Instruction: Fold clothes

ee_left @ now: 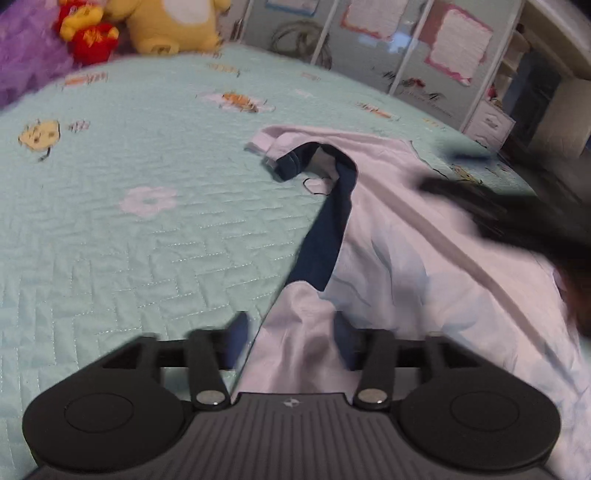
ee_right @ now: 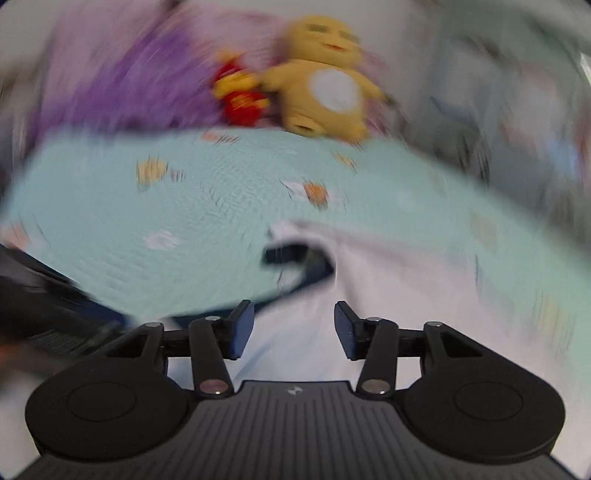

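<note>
A white garment (ee_left: 424, 258) with a dark navy collar and strip (ee_left: 321, 236) lies crumpled on the mint quilted bed cover (ee_left: 129, 240). My left gripper (ee_left: 291, 332) is low over its near edge. The jaws stand apart with a fold of white cloth lying loose between them. The blurred dark shape over the garment at the right is my right gripper (ee_left: 517, 214). In the right wrist view, which is heavily blurred, my right gripper (ee_right: 294, 328) is open above the garment (ee_right: 369, 295), with nothing between its fingers. The left gripper (ee_right: 44, 317) is a dark smear at the left.
A yellow plush toy (ee_left: 173, 26), a red and yellow one (ee_left: 88, 37) and a purple plush (ee_left: 26, 55) sit at the head of the bed. Wardrobe doors (ee_left: 406, 44) and white drawers (ee_left: 487, 123) stand beyond the bed's far side.
</note>
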Demonstrator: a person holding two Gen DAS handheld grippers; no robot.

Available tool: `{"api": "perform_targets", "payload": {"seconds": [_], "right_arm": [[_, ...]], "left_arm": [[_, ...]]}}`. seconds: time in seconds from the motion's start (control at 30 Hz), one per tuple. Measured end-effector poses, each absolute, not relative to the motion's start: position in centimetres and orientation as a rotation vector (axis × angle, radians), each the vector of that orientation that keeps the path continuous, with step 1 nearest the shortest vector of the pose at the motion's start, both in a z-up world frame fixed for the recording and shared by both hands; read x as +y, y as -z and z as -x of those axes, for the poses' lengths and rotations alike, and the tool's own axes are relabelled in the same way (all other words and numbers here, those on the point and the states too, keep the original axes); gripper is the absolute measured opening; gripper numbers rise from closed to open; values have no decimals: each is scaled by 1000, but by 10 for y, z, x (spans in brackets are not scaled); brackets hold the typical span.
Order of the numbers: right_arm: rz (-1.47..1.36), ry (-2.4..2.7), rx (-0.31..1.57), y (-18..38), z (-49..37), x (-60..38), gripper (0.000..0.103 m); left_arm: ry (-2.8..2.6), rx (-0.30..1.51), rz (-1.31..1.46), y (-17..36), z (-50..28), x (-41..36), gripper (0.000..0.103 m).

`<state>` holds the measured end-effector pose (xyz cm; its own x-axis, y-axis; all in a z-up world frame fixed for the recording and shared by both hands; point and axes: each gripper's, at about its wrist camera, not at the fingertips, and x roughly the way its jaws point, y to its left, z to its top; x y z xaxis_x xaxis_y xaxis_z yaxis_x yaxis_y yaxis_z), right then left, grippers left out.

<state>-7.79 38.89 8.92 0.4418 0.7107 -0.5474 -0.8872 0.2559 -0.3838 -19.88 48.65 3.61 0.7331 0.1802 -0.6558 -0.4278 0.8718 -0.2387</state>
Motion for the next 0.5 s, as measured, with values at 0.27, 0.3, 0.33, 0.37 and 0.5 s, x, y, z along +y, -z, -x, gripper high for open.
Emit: {"api": "perform_targets", "payload": {"seconds": [0.27, 0.3, 0.33, 0.37, 0.5], "right_arm": [[1497, -1065, -113, -14, 76, 518, 49], [1581, -1049, -159, -3, 75, 526, 50], [1664, -1031, -205, 7, 74, 533, 52], [1736, -1025, -237, 15, 72, 536, 52], [1814, -1020, -209, 16, 61, 549, 14]], "left_arm": [[-209, 590, 305, -20, 215, 486, 46], [-201, 591, 298, -19, 215, 487, 40], [-201, 588, 298, -18, 215, 488, 37], [-197, 585, 312, -18, 216, 491, 31], [-179, 574, 352, -15, 218, 497, 17]]}}
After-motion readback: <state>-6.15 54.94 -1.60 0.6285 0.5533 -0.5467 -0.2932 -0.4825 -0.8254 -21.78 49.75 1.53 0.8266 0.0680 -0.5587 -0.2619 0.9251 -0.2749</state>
